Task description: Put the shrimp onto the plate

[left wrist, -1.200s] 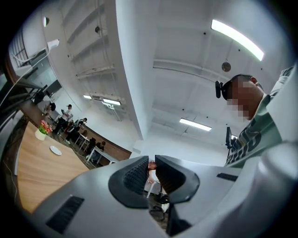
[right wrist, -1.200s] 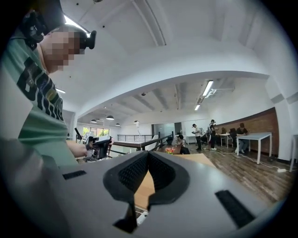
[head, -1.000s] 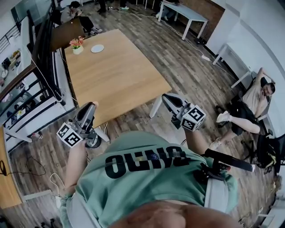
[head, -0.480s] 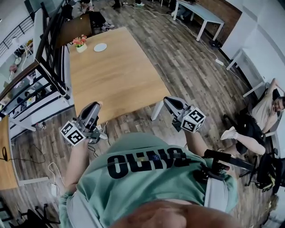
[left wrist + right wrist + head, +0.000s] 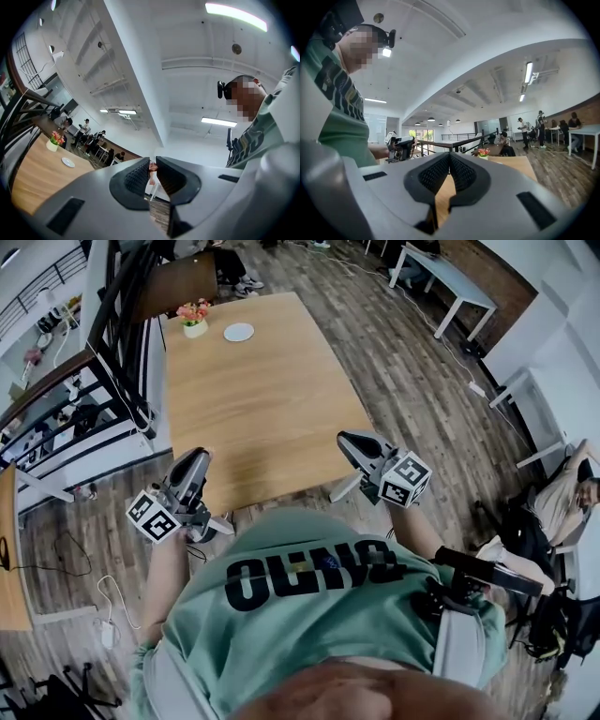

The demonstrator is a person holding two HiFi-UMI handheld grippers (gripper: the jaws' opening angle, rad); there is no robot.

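The left tool (image 5: 200,458) is clenched on the shrimp (image 5: 152,167), a small pinkish piece pinched right at the tips of its jaws, which stand only a little apart around it. In the head view this tool hangs over the near left corner of the wooden tabletop (image 5: 267,413), tilted slightly upward, with its marker cube (image 5: 153,516) toward the person's body. The right tool (image 5: 345,440) is clenched on nothing. In the right gripper view its ribbed pads (image 5: 440,172) meet at the tips, and only the tabletop shows through the slit below them. It sits at the near right corner of the tabletop, and its marker cube (image 5: 405,480) hangs off the edge above the plank floor (image 5: 412,381). The white plate (image 5: 239,332) lies empty near the far edge of the tabletop, well apart from both tools. Just beside the plate, at the far left corner, stands a small white pot of pink flowers (image 5: 194,321). The person's green shirt (image 5: 309,615) fills the bottom of the head view. A dark railing (image 5: 122,343) runs along the left side of the tabletop. A white table (image 5: 448,279) stands farther off on the floor, and a seated person (image 5: 562,507) is at the right edge of the head view.
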